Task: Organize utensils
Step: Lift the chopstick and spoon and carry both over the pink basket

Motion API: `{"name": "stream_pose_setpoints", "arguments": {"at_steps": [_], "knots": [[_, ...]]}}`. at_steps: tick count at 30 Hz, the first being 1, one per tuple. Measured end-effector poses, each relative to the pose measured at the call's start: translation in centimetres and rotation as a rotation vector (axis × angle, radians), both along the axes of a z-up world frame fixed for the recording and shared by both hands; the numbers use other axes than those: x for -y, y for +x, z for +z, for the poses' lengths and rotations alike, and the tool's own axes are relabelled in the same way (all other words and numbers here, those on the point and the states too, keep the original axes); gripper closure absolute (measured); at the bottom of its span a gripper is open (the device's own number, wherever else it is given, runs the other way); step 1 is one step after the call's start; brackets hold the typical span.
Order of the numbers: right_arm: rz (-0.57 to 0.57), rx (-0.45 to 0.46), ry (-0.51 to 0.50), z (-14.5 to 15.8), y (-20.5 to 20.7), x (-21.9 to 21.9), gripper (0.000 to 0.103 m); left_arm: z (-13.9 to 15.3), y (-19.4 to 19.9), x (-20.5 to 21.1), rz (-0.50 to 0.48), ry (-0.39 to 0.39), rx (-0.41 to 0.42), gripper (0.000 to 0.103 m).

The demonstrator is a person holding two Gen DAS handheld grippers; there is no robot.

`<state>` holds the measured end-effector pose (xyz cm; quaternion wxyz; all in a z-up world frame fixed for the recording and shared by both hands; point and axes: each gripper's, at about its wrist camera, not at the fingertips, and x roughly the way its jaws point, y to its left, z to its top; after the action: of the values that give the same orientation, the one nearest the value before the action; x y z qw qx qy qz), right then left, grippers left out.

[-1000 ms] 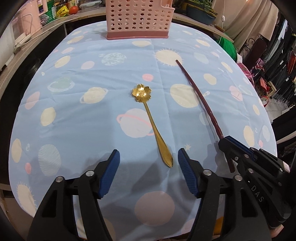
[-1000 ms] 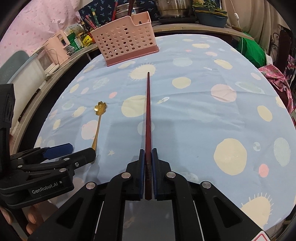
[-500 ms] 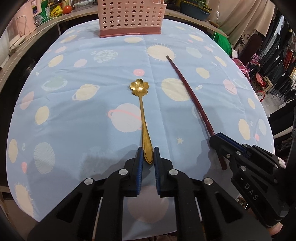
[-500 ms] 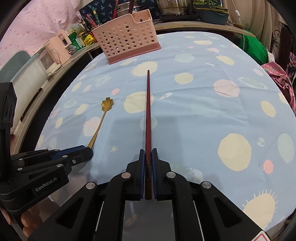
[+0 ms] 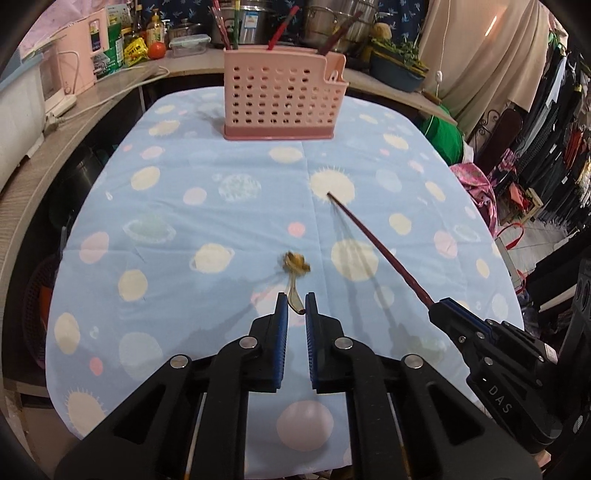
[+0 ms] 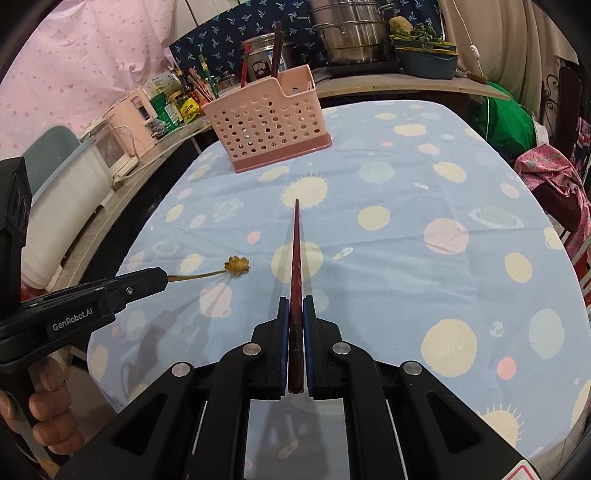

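My left gripper is shut on the handle of a gold flower-bowl spoon, which hangs lifted off the blue planet-print tablecloth. In the right wrist view the same spoon sticks out of the left gripper at the left. My right gripper is shut on the thick end of a dark red chopstick that points forward above the cloth; that chopstick runs diagonally in the left wrist view. A pink perforated utensil holder stands at the table's far end, upright.
The holder has red chopsticks and other utensils standing in it. Behind it a counter carries bottles, a tomato, steel pots and a planter. A green bag and hanging clothes lie to the right. A hand grips the left tool.
The left gripper closed around the spoon handle and raised the spoon off the cloth. The right gripper, still shut on the chopstick, lifted it too. Both views now look farther toward the holder.
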<state>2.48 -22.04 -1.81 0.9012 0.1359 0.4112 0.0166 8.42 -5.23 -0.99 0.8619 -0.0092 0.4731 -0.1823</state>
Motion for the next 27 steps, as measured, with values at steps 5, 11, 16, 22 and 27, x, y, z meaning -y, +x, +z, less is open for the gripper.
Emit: {"name": "stream_pose_setpoints", "arguments": {"at_steps": [5, 11, 16, 22, 27], "knots": [[-0.007, 0.038, 0.017, 1.8, 0.6, 0.5, 0.096, 1.7, 1.2, -0.5, 0.014, -0.014, 0.035, 0.102], [-0.016, 0.082, 0.038, 4.0, 1.5, 1.2, 0.096, 2.7, 2.2, -0.6, 0.021, -0.001, 0.061, 0.102], [-0.02, 0.136, 0.059, 6.4, 2.6, 1.9, 0.096, 4.3, 2.9, -0.6, 0.013, 0.005, 0.09, 0.102], [-0.024, 0.19, 0.07, 8.8, 4.7, 2.5, 0.096, 6.5, 4.1, -0.6, 0.008, -0.005, 0.135, 0.102], [-0.02, 0.236, 0.058, 10.8, 6.9, 2.6, 0.096, 8.5, 5.6, -0.4, 0.0, -0.021, 0.161, 0.102]]}}
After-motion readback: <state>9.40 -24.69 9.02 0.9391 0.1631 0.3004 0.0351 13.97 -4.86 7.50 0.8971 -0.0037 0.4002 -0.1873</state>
